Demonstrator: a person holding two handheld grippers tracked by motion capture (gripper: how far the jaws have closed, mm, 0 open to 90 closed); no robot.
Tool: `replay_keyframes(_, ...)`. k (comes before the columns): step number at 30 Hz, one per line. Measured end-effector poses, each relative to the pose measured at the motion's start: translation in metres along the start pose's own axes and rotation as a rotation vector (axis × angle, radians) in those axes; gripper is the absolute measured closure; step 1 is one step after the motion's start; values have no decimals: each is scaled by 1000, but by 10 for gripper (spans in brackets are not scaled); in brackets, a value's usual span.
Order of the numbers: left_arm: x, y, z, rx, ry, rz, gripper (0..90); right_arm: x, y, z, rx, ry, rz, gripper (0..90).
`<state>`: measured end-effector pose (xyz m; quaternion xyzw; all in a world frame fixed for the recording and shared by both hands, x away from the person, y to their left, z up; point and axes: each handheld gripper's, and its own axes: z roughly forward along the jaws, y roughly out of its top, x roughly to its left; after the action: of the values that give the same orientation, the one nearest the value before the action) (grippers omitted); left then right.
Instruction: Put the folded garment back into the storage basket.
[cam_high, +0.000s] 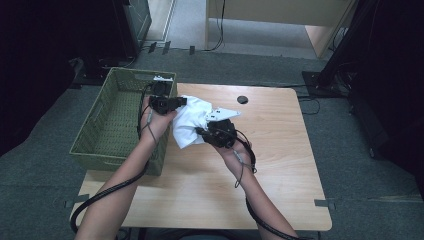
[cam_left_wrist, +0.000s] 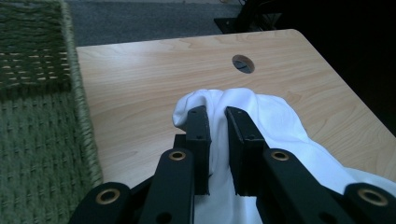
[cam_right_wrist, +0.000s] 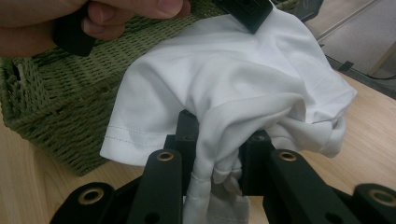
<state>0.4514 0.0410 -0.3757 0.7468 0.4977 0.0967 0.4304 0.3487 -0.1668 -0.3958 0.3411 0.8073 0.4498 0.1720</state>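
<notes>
Together, the left gripper (cam_high: 181, 101) and right gripper (cam_high: 200, 132) are each clamped on the white garment (cam_high: 192, 120), stretched between them just beside the green basket (cam_high: 114, 131), nearer the left.

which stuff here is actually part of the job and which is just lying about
Part of the job:
- white cloth, lifted off the table
- left gripper, shut on the cloth
- right gripper, shut on the cloth
- green basket, right beside the cloth

Just lying about:
- wooden table
- round hole in the table
- cables on the floor
</notes>
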Motion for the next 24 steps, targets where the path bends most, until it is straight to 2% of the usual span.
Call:
replay_keyframes(10, 17, 0, -16, -12, 28, -15, 804, 11, 15, 12, 1, 38, -7, 749)
replay_keyframes(24, 36, 7, -34, -27, 59, -30, 804, 26, 37, 25, -6, 50, -28, 749)
